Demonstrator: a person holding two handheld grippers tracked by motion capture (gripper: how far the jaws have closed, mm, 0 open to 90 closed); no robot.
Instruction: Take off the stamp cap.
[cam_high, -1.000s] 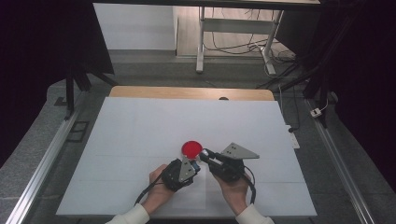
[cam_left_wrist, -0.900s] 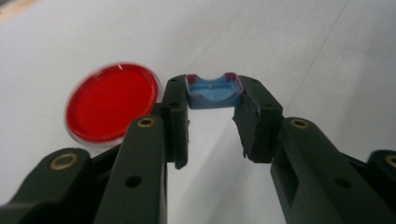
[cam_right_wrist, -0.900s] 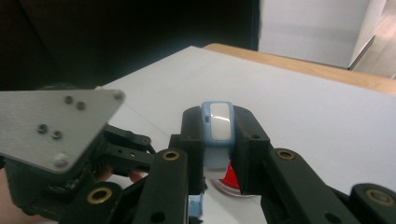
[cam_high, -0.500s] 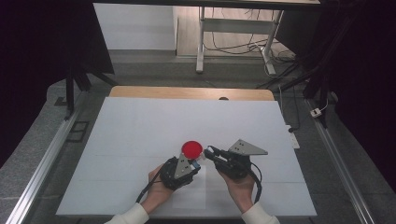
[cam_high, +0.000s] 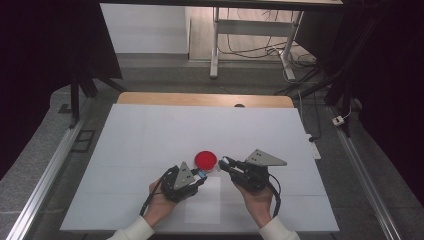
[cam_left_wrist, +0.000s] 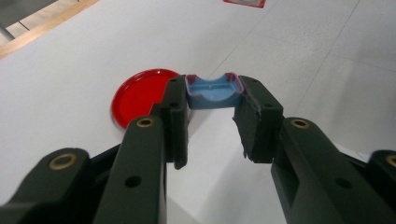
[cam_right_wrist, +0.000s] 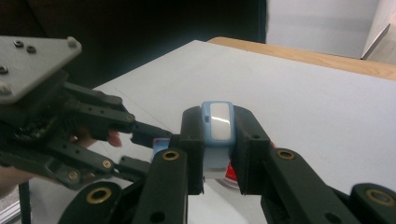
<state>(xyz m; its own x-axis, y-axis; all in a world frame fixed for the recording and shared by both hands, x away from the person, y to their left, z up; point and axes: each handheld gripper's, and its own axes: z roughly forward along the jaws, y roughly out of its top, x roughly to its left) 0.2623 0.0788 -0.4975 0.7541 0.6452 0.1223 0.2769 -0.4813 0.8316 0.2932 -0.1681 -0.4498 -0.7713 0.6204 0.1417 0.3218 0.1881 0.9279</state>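
Your left gripper (cam_left_wrist: 212, 119) is clamping a blue tray piece (cam_left_wrist: 214, 91); your right gripper (cam_right_wrist: 217, 140) is clamping a blue-white block (cam_right_wrist: 217, 122), both hovering by the red disc (cam_high: 205, 159) on the tabletop (cam_high: 150, 135).

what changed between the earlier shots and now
In the high view, the left tongs crept slightly right and up the picture toward the round red plastic lid, still clamping a small blue plastic piece. The right tongs barely shifted and keep their grip on a light blue oblong part. Nothing was picked up or released; the lid stayed put on the white table.
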